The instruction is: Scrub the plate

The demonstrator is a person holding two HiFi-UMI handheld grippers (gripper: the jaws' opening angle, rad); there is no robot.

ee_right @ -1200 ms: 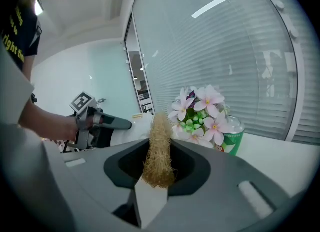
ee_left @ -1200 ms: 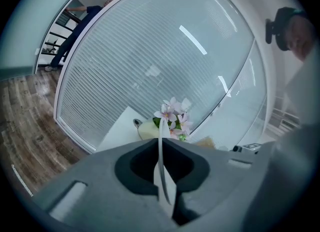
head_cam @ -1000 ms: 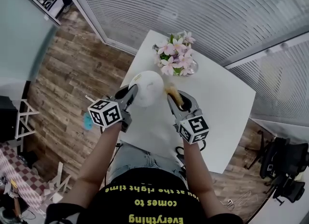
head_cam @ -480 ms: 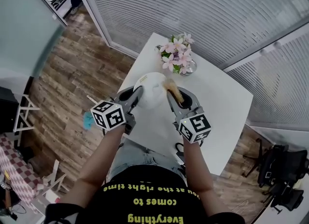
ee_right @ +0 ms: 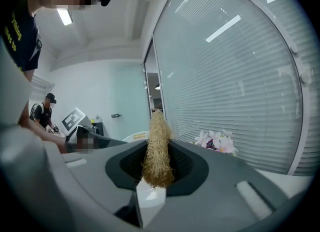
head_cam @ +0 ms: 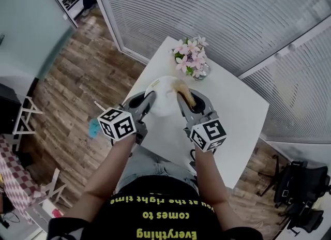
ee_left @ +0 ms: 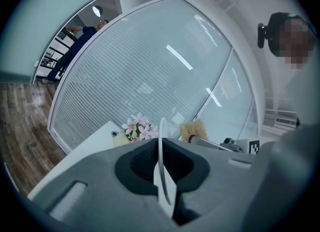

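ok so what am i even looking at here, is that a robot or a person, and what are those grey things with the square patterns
It is a person, not a robot. Each hand works a pair of grey tongs, and the cube with square markers is part of each. The head view comes from a camera on the person's head, looking steeply down. The two gripper views come from cameras riding on the tongs, looking along their jaws. The left tongs are shut on the rim of a white plate, seen edge-on in the left gripper view. The right tongs are shut on a straw-coloured fibre scrubber. Below is a white table with a vase of pink flowers.
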